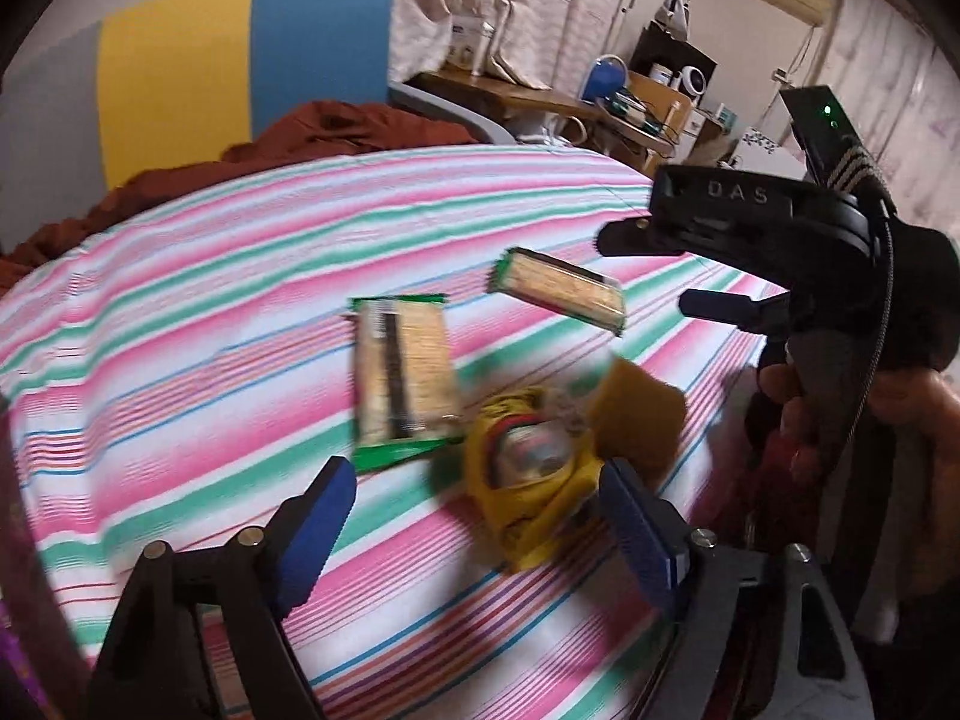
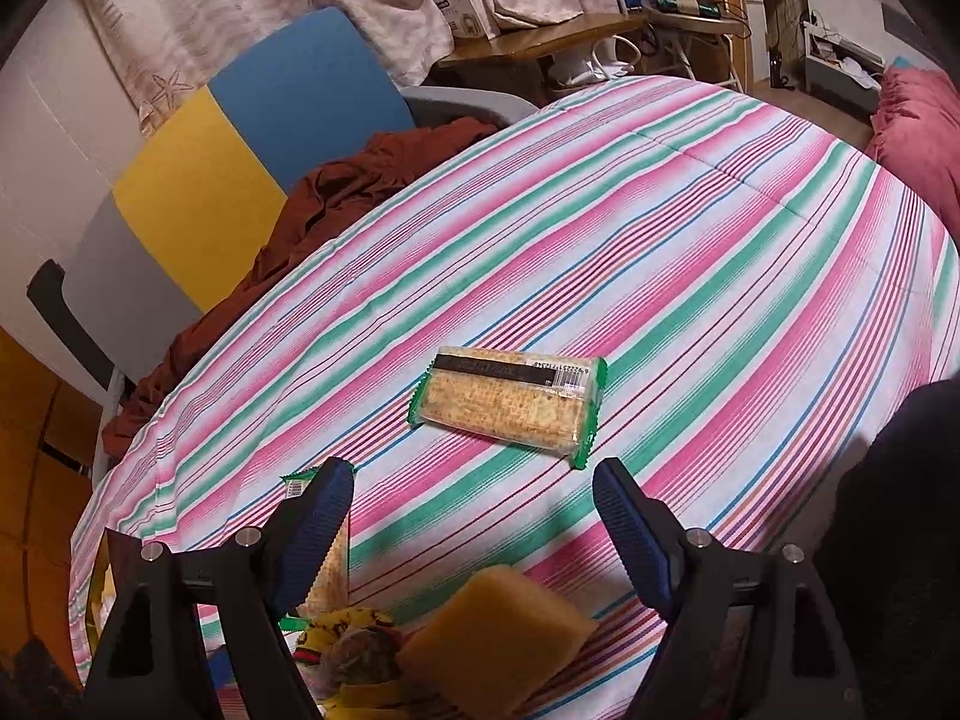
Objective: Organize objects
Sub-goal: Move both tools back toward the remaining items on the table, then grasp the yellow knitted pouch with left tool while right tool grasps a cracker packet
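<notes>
From the left wrist view, the left hand-held gripper (image 1: 474,531) stands open over the striped bed (image 1: 180,324), nothing pressed between its blue pads. A yellow snack packet (image 1: 528,468) lies in the gap, nearer the right pad, not gripped. A tan sponge (image 1: 642,414) touches the packet at two o'clock from it. One cracker pack (image 1: 405,381) lies just beside the packet at ten o'clock; a second cracker pack (image 1: 558,291) sits farther off at twelve o'clock. The picture is blurred, so finer contact is unclear. The right hand-held gripper (image 1: 654,270) shows at three o'clock, held in a hand (image 1: 840,420), its jaws apart.

From the right wrist view, the right hand-held gripper (image 2: 474,519) is open and empty. The second cracker pack (image 2: 510,405) lies ahead at twelve o'clock, well clear of the pads. The sponge (image 2: 498,636) lies low between the fingers, the packet (image 2: 354,648) at its nine o'clock.

This looks like the approach to a pick: the left should settle squarely over the packet before closing, without nudging the sponge.
</notes>
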A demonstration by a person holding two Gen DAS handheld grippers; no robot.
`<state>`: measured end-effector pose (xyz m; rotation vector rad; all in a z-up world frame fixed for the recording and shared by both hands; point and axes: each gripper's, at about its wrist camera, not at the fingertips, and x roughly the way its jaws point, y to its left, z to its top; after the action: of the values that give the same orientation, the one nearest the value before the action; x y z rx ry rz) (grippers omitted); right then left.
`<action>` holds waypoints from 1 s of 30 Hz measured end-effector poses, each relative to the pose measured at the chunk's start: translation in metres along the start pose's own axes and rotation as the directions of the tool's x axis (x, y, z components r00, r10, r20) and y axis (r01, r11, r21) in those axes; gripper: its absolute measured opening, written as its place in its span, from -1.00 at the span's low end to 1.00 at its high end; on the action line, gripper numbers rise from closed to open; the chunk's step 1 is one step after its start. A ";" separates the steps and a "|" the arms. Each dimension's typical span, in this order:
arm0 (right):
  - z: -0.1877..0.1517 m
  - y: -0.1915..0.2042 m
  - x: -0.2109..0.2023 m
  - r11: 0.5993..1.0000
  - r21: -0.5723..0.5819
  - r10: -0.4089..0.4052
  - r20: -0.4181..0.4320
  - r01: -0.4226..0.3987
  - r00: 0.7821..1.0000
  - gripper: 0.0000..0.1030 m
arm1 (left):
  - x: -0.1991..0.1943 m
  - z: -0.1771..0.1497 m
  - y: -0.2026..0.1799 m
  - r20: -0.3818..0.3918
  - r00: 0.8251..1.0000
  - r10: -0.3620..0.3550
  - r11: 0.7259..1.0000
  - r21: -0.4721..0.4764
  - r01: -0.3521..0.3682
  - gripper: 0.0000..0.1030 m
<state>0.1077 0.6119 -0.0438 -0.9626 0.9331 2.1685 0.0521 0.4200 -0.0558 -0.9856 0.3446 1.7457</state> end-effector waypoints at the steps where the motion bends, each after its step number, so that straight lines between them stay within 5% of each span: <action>1: 0.000 0.000 0.000 1.000 0.003 -0.002 -0.001 0.002 1.000 0.62 | 0.003 0.001 -0.003 0.000 1.000 0.002 1.000 0.003 -0.002 0.60; 5: 0.001 -0.003 0.001 1.000 0.013 -0.008 -0.002 0.008 1.000 0.62 | 0.022 0.006 -0.006 -0.025 0.999 -0.033 0.999 -0.006 0.033 0.49; 8: 0.000 -0.003 0.002 1.000 0.011 -0.018 -0.007 0.018 1.000 0.62 | 0.037 0.007 -0.006 -0.057 0.997 -0.053 0.999 -0.006 0.053 0.07; 12: 0.001 -0.001 0.007 1.000 0.002 -0.025 -0.019 0.025 0.999 0.62 | 0.040 0.001 -0.008 -0.048 0.994 -0.095 0.995 0.011 0.096 -0.26; 26: -0.004 -0.003 0.016 0.998 0.003 -0.065 -0.074 0.066 0.995 0.62 | -0.027 -0.033 0.033 0.030 1.000 -0.011 0.998 -0.059 0.012 -0.30; 30: -0.010 0.015 0.022 0.997 -0.074 -0.007 -0.113 -0.001 0.994 0.62 | -0.057 -0.045 0.046 0.068 0.997 0.022 0.995 -0.101 -0.015 -0.30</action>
<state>0.0887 0.6002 -0.0607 -1.1316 0.9080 2.1787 0.0381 0.3357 -0.0513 -0.9927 0.2244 1.8242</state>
